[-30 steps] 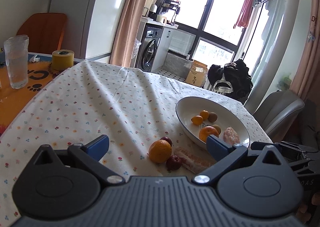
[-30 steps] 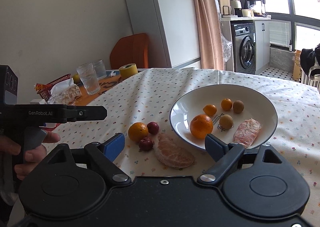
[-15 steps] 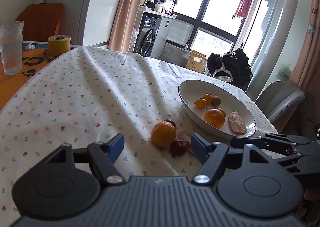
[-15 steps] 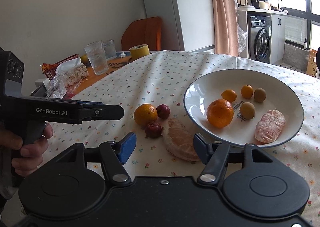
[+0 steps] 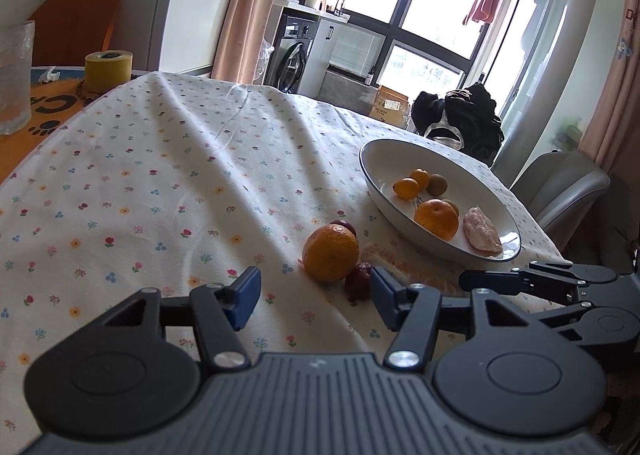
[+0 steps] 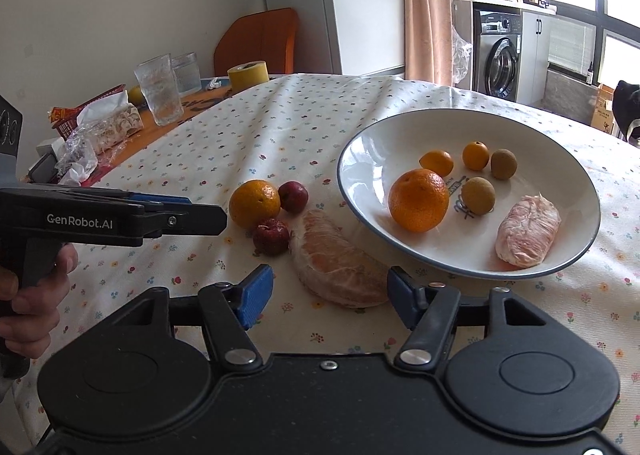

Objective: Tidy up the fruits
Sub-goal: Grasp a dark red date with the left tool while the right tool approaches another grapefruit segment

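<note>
Left gripper (image 5: 314, 293) gapes near an orange (image 5: 330, 252) on the tablecloth (image 5: 160, 183); plate (image 5: 376, 171) far right.

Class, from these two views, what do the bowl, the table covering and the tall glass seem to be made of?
Bowl: likely glazed ceramic; glossy white, thin dark rim.
Table covering: woven cloth, matte; it creases and carries a small flower print.
Tall glass: clear and textured, probably pressed glass, though plastic cannot be ruled out.

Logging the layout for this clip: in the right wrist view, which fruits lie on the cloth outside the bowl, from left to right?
Orange → dried red fruit → red fruit → peeled citrus segment.
</note>
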